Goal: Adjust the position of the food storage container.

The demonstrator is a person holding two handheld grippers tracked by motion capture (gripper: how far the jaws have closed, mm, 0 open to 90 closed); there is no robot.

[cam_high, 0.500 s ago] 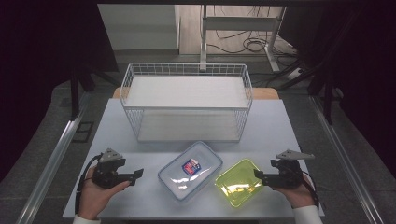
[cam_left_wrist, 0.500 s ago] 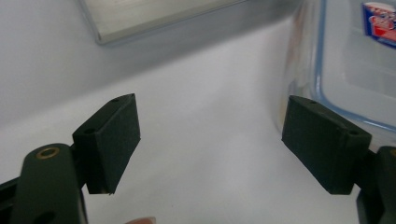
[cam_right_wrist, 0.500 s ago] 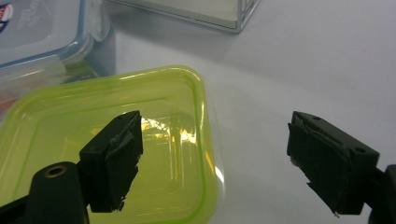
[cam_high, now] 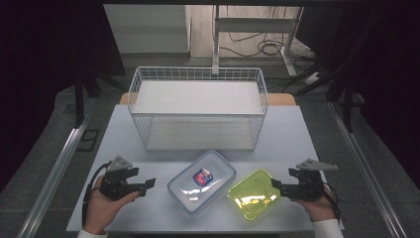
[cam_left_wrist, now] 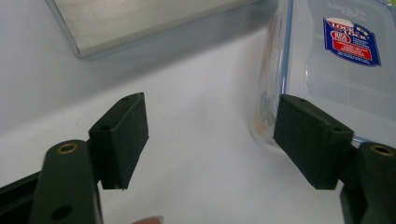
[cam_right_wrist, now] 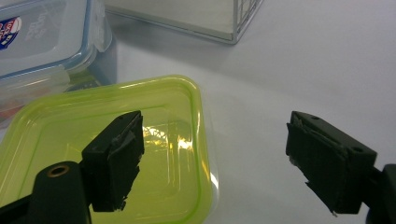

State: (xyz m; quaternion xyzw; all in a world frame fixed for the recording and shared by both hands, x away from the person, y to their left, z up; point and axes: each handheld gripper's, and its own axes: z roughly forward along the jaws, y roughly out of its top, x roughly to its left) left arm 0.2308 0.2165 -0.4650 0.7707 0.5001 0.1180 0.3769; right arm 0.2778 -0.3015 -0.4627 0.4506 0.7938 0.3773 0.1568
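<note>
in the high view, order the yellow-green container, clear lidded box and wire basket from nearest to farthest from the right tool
1. yellow-green container, just left of the right tool
2. clear lidded box, farther left, mid-table
3. wire basket, at the table's far side

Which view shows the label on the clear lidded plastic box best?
The left gripper view: the red and blue label is close, its shape plain. The high view shows it small on the clear lidded plastic box; the right gripper view catches its edge.
</note>
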